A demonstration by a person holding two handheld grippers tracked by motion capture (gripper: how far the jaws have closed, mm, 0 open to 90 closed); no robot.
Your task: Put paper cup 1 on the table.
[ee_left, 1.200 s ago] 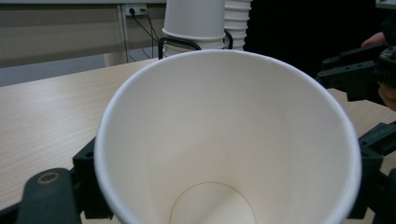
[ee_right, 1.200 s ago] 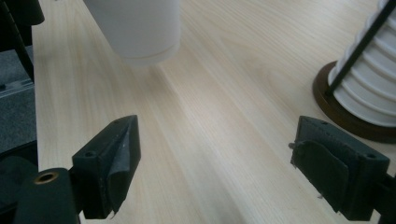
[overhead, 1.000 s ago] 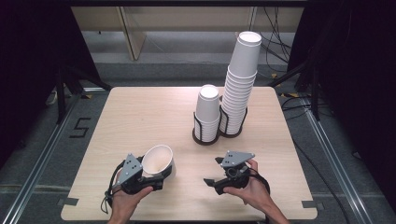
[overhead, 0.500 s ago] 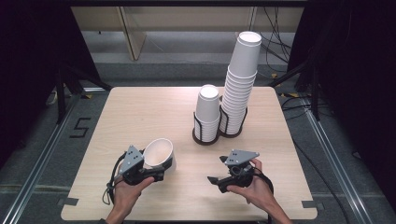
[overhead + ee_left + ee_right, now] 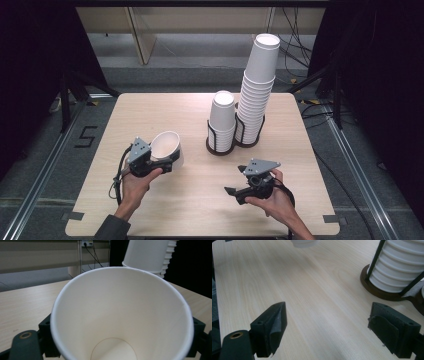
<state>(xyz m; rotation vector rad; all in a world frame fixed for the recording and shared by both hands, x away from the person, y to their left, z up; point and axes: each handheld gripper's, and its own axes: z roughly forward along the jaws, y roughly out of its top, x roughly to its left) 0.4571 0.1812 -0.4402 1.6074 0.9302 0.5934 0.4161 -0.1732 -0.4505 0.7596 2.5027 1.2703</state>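
Note:
A white paper cup is tilted with its mouth toward the camera, and my left gripper is shut on its lower wall at the table's front left. In the left gripper view the cup sits between the two black jaws, with its empty inside showing. My right gripper is held low at the front right, pointing left. Its jaws stand wide open over bare wood with nothing between them. The bottom of the held cup shows at the top edge of the right gripper view.
Two dark wire holders stand side by side at the back middle of the wooden table: a short cup stack and a tall leaning stack. The short stack's round base lies just ahead of my right gripper. The tall stack rises beyond the cup.
My left hand has carried the cup away from the front edge, farther onto the table toward the holders. The right gripper has stayed about where it was, still open.

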